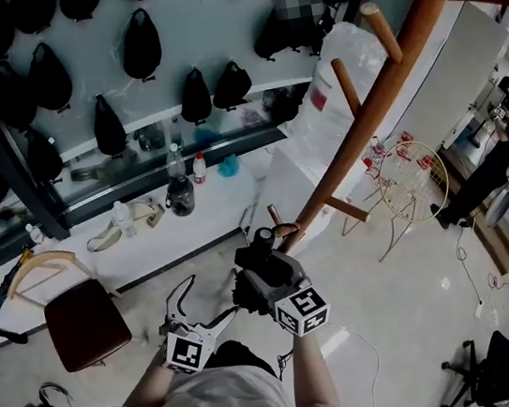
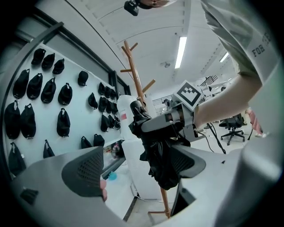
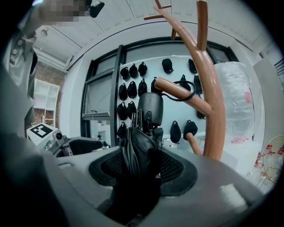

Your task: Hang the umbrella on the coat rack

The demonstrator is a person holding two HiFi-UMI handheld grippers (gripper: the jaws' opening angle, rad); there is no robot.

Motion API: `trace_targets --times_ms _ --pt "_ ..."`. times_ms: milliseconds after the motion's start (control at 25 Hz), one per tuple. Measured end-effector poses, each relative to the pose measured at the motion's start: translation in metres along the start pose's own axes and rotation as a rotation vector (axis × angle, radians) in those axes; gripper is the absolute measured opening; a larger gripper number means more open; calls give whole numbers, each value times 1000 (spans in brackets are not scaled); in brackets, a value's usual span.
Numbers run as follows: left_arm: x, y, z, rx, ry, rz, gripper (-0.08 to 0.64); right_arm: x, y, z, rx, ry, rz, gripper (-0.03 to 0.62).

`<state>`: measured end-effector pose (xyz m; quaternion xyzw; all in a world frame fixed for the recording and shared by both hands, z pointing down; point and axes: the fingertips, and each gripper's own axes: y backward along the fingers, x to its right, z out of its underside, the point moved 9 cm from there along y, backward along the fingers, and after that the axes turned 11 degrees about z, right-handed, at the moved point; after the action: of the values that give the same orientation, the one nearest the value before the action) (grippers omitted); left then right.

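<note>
From the head view little of the umbrella (image 3: 138,142) shows: only its dark top pokes out at 12 o'clock above the right claw (image 3: 143,165), right where the rack (image 1: 403,52) begins. The rack's foot is hidden behind the claw and its crown runs off the frame at 1 o'clock. In the right gripper view the umbrella's lower end drops out of sight between the jaws at 6 o'clock.

The strap (image 3: 188,86) loops from the handle across a peg (image 3: 182,95). I cannot tell whether it goes round the peg or only passes in front of it.

The rack's trunk stands just beside the umbrella at 3 o'clock, so that side is tight. At 9 o'clock there is open air as far as the left claw (image 2: 137,168). On the floor a chair (image 1: 85,323) sits at 9 o'clock, well apart, and a wire frame (image 1: 412,179) stands near the rack at 3 o'clock. The wall of black bags (image 1: 141,44) lies beyond at 12 o'clock.

The right claw is clamped narrow on the folded black cloth, with a pad pressing each side. The umbrella stands upright across those jaws, handle at 12 o'clock and cloth end at 6, its long axis close to vertical and leaning slightly. The left claw stands wide with nothing gripped. Through its gap I see the umbrella and the right claw beyond.
</note>
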<state>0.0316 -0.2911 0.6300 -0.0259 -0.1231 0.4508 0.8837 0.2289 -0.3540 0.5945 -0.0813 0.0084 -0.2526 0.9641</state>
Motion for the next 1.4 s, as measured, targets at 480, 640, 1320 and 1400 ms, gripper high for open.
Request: trace_targets --times_ms 480,640,1320,1400 --pt "-6 -7 12 11 -7 -26 462 21 -9 56 -25 -105 117 215" --pt "-2 -12 24 4 -20 -14 462 31 -6 77 5 -149 163 218" --pt "-28 -21 -7 -20 -5 -18 462 39 -9 94 -122 -92 345 262" --pt "-30 -23 -14 -20 -20 -13 462 40 -5 96 -137 -105 357 281"
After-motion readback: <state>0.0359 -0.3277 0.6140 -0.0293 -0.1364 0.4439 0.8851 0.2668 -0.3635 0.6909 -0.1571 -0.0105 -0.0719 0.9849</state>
